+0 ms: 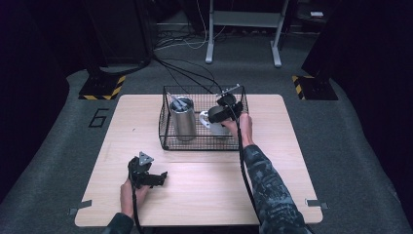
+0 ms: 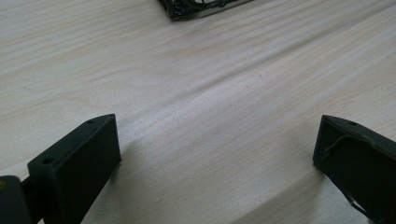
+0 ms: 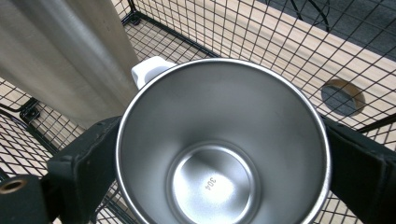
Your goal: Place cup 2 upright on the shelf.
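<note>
Steel mug gripped in wire basket

High view: we log the right hand-held gripper (image 1: pixel 220 113) at the mug (image 1: pixel 214 122) inside the basket (image 1: pixel 168 142), beside a steel canister (image 1: pixel 182 118); the left hand-held gripper (image 1: pixel 155 179) rests on the desk (image 1: pixel 204 190). Left gripper view: jaws spread wide, nothing between. Right gripper view: jaws clasp the mug (image 3: pixel 222 149).

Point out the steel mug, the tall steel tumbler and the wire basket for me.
steel mug (image 3: pixel 219 154), right gripper view, inner wall.
tall steel tumbler (image 1: pixel 182 122), high view, side wall.
wire basket (image 1: pixel 164 122), high view, left mesh wall.
</note>
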Available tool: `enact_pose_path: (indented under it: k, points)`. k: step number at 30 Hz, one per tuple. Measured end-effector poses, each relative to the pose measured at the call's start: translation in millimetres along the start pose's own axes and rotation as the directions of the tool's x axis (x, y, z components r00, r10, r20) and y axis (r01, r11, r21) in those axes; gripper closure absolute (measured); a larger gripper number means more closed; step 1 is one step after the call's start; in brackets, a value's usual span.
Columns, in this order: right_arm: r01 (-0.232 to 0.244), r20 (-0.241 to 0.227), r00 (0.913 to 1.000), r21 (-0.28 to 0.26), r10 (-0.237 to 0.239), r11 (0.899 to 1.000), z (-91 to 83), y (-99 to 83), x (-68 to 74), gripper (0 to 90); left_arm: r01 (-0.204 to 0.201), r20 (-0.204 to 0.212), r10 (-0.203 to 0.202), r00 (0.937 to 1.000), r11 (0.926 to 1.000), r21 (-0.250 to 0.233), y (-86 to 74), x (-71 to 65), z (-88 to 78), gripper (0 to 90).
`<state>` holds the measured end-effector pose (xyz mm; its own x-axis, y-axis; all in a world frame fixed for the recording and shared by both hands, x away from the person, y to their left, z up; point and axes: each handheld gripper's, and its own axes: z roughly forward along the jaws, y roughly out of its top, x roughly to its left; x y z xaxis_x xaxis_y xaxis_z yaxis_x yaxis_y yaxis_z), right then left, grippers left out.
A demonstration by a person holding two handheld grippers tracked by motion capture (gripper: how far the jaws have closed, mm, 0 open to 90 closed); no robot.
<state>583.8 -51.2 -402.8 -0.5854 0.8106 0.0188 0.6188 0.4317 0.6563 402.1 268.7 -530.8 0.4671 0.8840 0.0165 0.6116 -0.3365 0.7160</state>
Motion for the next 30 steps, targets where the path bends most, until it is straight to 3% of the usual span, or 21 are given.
enact_pose_path:
  k: [19, 26, 30]
  points:
    - [-0.031, -0.003, 0.9995, 0.024, 0.032, 0.999, 13.7, -4.5, 2.1, 5.4, -0.008, 0.002, 0.008, 1.0, 0.9999, 0.006, 0.1, 0.6, -0.4, 0.4]
    - [-0.068, -0.004, 0.9976, 0.04, 0.069, 0.997, 15.9, -8.4, 0.2, 5.3, -0.004, 0.001, 0.004, 1.0, 1.0, 0.005, 0.1, 0.4, -0.3, 0.4]
    - [-0.061, -0.01, 0.9981, 0.037, 0.061, 0.997, 15.9, -9.3, -2.1, 5.2, -0.007, 0.003, 0.007, 1.0, 1.0, 0.007, 0.1, 0.6, -0.4, 0.4]
